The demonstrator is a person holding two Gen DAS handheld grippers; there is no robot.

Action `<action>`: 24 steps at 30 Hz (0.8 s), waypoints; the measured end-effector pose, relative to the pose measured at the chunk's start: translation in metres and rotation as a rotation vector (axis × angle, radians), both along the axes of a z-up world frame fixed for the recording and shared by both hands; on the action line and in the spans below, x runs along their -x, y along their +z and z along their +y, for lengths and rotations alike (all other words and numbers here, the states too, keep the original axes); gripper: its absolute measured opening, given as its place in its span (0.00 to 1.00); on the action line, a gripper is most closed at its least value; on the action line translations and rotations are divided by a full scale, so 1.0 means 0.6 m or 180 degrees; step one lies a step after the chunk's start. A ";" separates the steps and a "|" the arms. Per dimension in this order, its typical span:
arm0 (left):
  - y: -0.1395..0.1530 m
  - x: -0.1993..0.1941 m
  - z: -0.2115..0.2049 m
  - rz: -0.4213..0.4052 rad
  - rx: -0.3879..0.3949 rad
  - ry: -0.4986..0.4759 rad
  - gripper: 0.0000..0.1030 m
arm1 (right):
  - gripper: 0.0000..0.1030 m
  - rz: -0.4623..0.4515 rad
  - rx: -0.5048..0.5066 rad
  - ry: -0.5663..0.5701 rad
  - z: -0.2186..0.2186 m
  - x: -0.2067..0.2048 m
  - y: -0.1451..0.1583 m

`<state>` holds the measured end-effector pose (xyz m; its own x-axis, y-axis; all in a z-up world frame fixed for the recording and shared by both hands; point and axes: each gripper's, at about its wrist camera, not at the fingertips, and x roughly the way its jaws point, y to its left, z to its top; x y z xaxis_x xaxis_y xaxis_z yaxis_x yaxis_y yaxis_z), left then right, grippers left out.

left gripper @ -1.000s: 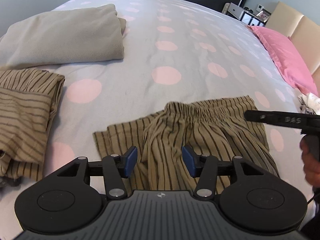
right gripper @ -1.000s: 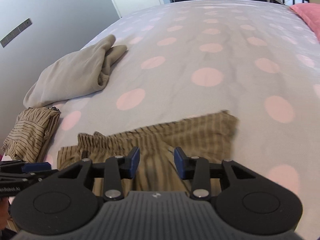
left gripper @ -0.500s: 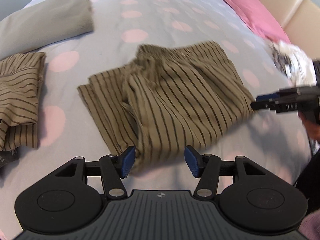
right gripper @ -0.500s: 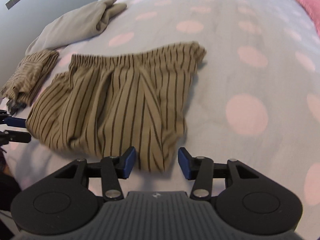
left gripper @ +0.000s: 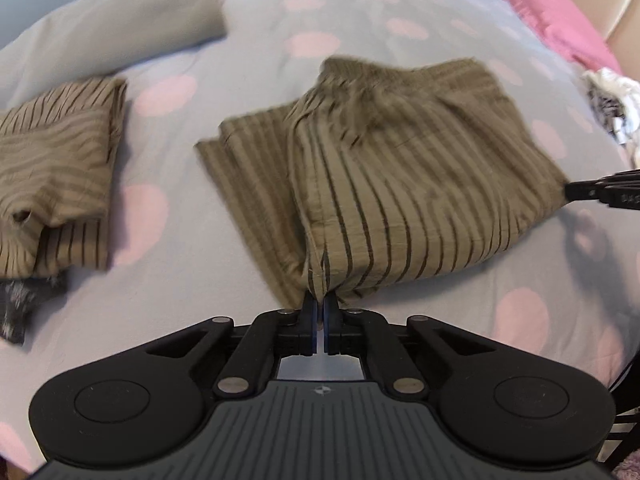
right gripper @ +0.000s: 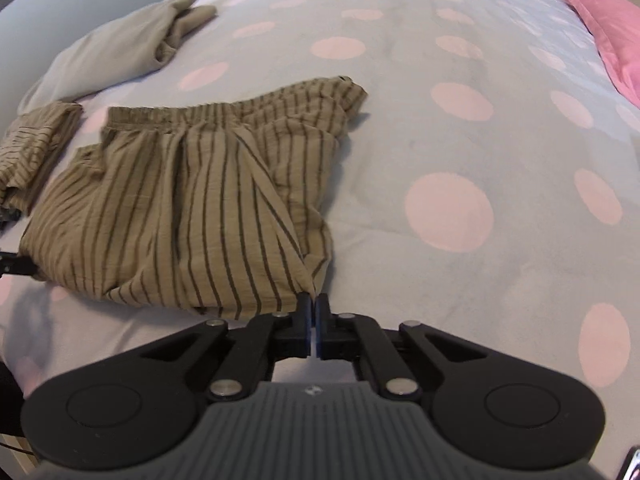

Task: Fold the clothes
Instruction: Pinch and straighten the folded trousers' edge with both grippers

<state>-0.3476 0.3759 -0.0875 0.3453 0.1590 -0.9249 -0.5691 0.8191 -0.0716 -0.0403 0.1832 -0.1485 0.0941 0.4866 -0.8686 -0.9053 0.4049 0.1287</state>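
Tan striped shorts (left gripper: 404, 168) lie partly folded on the bed, elastic waistband at the far side; they also show in the right wrist view (right gripper: 192, 208). My left gripper (left gripper: 319, 300) is shut on the near left corner of the shorts' hem. My right gripper (right gripper: 312, 300) is shut on the near right corner of the hem; its tip also shows at the right edge of the left wrist view (left gripper: 572, 192). The left gripper's tip shows at the left edge of the right wrist view (right gripper: 16, 266).
The bed has a lilac cover with pink dots (right gripper: 448, 208). A folded tan striped garment (left gripper: 52, 168) lies to the left, a grey folded garment (left gripper: 112, 36) behind it. A pink pillow (left gripper: 540, 8) and a patterned heap of clothes (left gripper: 612, 100) lie at the right.
Both grippers were open and have closed on the near corners of the shorts' hem. Both cameras have come lower and closer to the shorts.
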 end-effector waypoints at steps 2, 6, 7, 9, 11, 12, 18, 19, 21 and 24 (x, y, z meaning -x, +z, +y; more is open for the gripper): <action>-0.003 0.001 0.002 0.0053 0.0005 0.0006 0.01 | 0.02 -0.0054 0.0024 0.0012 0.001 0.002 0.000; 0.003 -0.001 -0.009 0.0127 -0.0241 -0.0116 0.01 | 0.00 -0.0476 0.0175 -0.0077 0.001 0.005 0.000; 0.006 0.000 -0.012 0.0119 -0.0274 -0.0187 0.02 | 0.00 -0.0444 0.0174 -0.0118 -0.002 -0.001 0.000; 0.011 0.004 -0.013 0.0063 -0.0208 -0.0278 0.03 | 0.00 -0.0313 0.0136 -0.0150 -0.007 -0.010 0.003; 0.015 0.008 -0.017 0.0059 -0.0268 -0.0350 0.13 | 0.06 -0.0217 0.0073 -0.0077 -0.012 -0.011 0.008; 0.015 0.010 -0.021 0.0061 -0.0302 -0.0405 0.23 | 0.06 -0.0198 0.0062 -0.0005 -0.013 -0.007 0.010; -0.005 0.006 -0.056 0.0162 -0.0582 -0.0757 0.41 | 0.33 -0.0231 0.0125 0.0440 -0.007 0.031 0.001; -0.010 0.004 -0.062 0.0195 -0.0633 -0.0812 0.41 | 0.40 -0.0241 0.0149 0.0497 -0.006 0.036 -0.004; -0.020 0.000 -0.072 0.0250 -0.0759 -0.0899 0.40 | 0.42 -0.0320 0.0203 0.0598 -0.002 0.046 -0.015; -0.031 -0.007 -0.079 0.0296 -0.1018 -0.0955 0.26 | 0.39 -0.0505 0.0219 0.0644 0.002 0.054 -0.029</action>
